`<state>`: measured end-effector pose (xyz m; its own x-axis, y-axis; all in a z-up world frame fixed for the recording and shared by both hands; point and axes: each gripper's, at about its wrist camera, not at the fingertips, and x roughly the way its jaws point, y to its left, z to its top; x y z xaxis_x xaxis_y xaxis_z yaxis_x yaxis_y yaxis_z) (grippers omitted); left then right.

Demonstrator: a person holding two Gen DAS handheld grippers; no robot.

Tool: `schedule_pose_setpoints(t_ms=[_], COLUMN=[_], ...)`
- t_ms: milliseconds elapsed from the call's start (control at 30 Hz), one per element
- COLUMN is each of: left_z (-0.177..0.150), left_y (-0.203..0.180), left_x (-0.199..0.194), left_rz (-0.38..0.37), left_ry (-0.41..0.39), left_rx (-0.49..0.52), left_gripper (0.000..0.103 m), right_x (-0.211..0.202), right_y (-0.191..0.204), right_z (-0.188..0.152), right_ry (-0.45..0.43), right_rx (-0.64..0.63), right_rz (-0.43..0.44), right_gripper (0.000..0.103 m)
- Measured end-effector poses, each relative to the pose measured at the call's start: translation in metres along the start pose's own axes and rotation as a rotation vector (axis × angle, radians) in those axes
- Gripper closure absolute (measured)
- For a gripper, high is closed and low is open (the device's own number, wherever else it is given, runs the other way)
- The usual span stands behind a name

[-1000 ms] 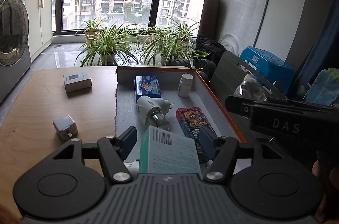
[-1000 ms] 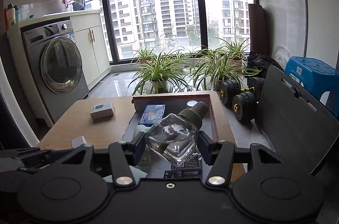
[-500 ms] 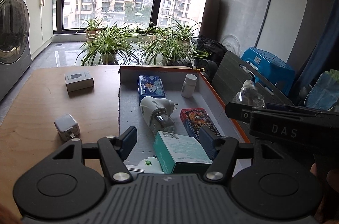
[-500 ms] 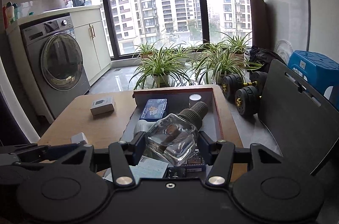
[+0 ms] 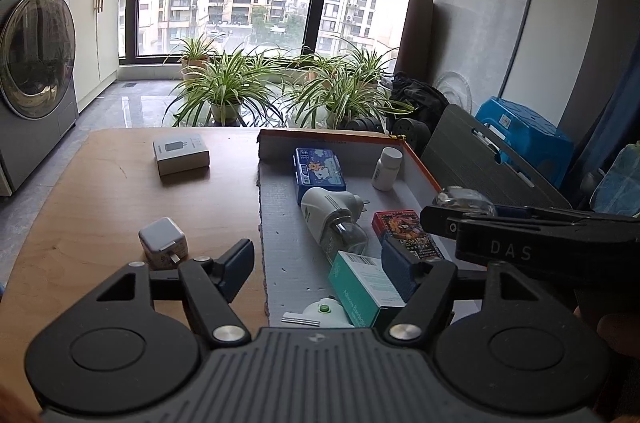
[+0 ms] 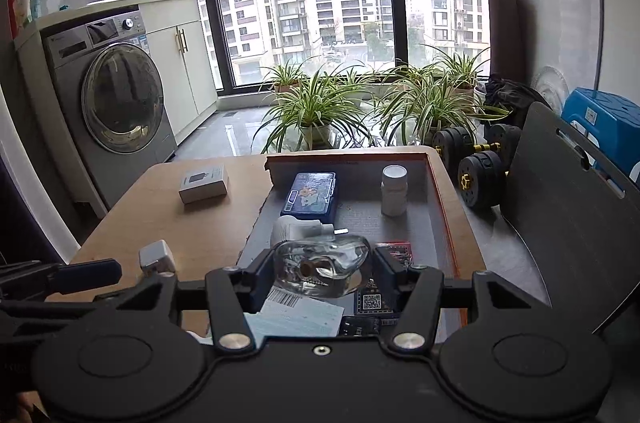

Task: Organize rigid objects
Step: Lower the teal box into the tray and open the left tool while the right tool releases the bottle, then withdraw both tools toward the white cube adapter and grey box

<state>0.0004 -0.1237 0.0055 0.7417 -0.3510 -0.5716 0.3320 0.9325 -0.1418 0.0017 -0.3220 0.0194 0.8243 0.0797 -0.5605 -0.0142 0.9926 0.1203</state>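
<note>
My left gripper (image 5: 318, 265) has just opened, teal box (image 5: 366, 287) released in the tray (image 5: 416, 163); right gripper (image 6: 320, 273) clamps the glass bottle (image 6: 322, 269). Charger (image 5: 163, 243) and white box (image 5: 181, 154), frame left, remain.

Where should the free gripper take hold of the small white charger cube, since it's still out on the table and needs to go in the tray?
Grip the white charger cube across its two flat side faces, coming from above and the near side. Its prongs point toward the camera, so keep the pads off that face. The left gripper is open and nearest.
</note>
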Motion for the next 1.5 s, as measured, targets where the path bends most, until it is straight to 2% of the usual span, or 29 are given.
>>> schedule_pose_setpoints(t_ms=[267, 433, 600, 1100, 1500], left_z=[0.004, 0.005, 0.002, -0.012, -0.010], left_y=[0.016, 0.026, 0.040, 0.103, 0.138], left_x=[-0.004, -0.006, -0.009, -0.019, -0.021], left_rz=[0.025, 0.038, 0.065, 0.184, 0.231], left_ry=[-0.012, -0.016, -0.016, 0.009, 0.004], left_rx=[-0.035, -0.057, -0.089, -0.197, -0.249], left_gripper=[0.028, 0.025, 0.021, 0.018, 0.014], right_x=[0.002, -0.002, -0.004, 0.011, 0.042], right_y=[0.012, 0.020, 0.030, 0.075, 0.109], right_z=[0.007, 0.008, 0.009, 0.000, -0.002], right_ry=[-0.006, -0.016, -0.021, 0.026, 0.097], right_rx=[-0.016, -0.034, -0.051, -0.127, -0.176], right_rz=[-0.007, -0.014, -0.008, 0.055, 0.139], right_gripper=[0.038, 0.025, 0.020, 0.018, 0.018])
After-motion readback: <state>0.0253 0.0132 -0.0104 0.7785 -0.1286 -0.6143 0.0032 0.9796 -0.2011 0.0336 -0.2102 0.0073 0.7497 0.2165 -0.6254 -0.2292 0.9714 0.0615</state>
